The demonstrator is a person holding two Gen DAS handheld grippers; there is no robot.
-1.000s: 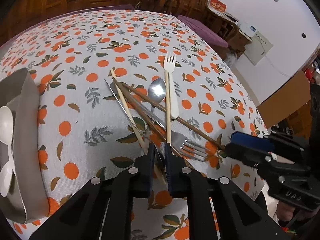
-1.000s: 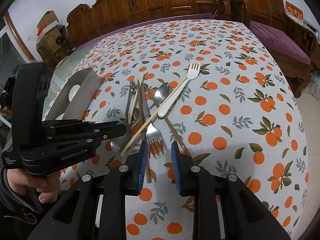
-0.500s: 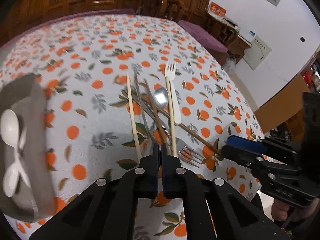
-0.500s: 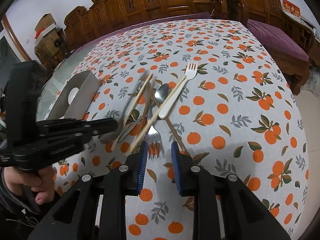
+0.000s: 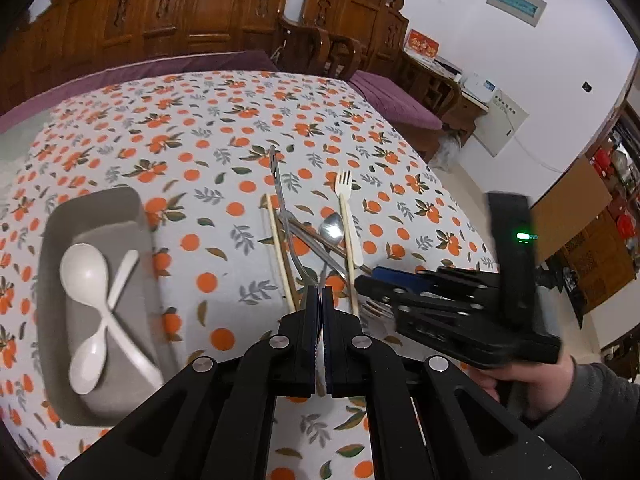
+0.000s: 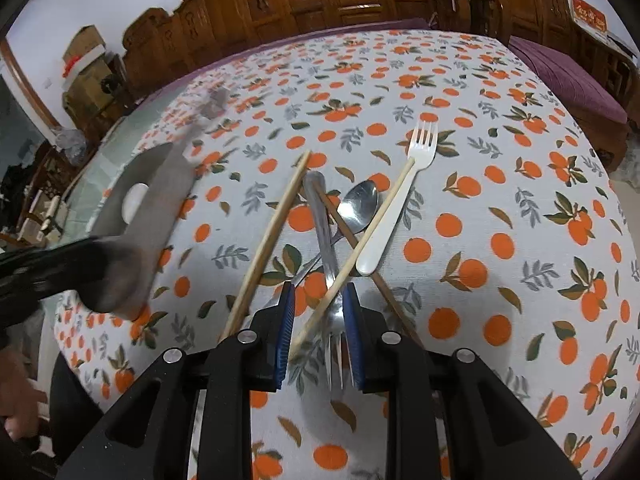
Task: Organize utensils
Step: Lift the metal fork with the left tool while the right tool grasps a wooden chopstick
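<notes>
My left gripper (image 5: 319, 294) is shut on a metal utensil (image 5: 280, 196) and holds it lifted, handle pointing away, above the pile. The pile lies on the orange-print tablecloth: a metal fork (image 6: 334, 280), a metal spoon (image 6: 358, 206), a white plastic fork (image 6: 394, 204), pale chopsticks (image 6: 272, 236) and a dark chopstick (image 6: 340, 216). My right gripper (image 6: 319, 320) is open, its fingers either side of the metal fork's neck and a pale chopstick. A grey tray (image 5: 54, 236) at the left holds two white spoons (image 5: 86, 268).
The tray also shows blurred at the left of the right wrist view (image 6: 160, 196), behind the moving left gripper (image 6: 60, 268). Carved wooden chairs (image 5: 200, 8) stand beyond the table's far edge. The table's near edge is close under both grippers.
My left gripper closed on the metal utensil and lifted it out of the pile, swinging left toward the tray. My right gripper moved forward over the metal fork, still open.
</notes>
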